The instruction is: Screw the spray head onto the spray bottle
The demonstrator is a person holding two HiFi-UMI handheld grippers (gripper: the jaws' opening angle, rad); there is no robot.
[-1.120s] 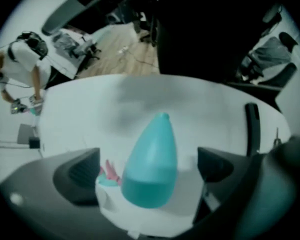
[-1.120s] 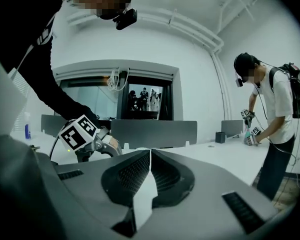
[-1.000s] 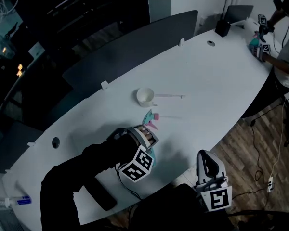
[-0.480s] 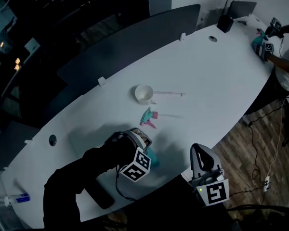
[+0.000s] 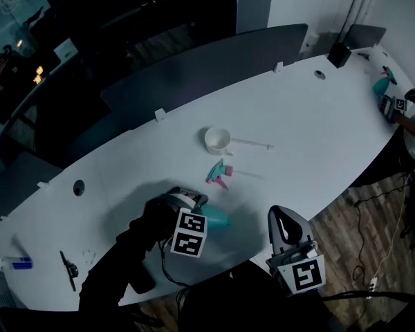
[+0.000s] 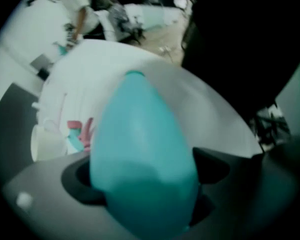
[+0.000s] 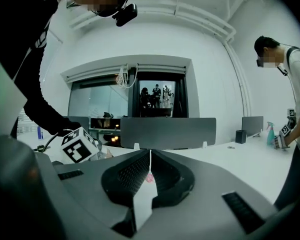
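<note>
At the near edge of a long white oval table (image 5: 318, 130), low in the head view, the left gripper (image 5: 192, 209) points straight down over a teal plastic spray bottle (image 5: 218, 218) lying on its side. In the left gripper view the bottle fills the centre of the frame, its open neck toward the top. The jaws have just been closing, stand wide, and flank the bottle's body with the pads against its sides.

The teal-and-pink spray head (image 5: 218, 173) lies loose on the tabletop just above the bottle in the head view, apart from it. Higher still stands a small white cup (image 5: 216, 140), with a thin pale tube (image 5: 252, 144) lying on the table to its right.

The right gripper (image 5: 285, 218) is held at the lower right of the frame, off the table's edge. Its own view shows the jaws pressed together with nothing between them.

A second person (image 7: 290, 84) stands at the table's far end, at the right edge of the right gripper view.
</note>
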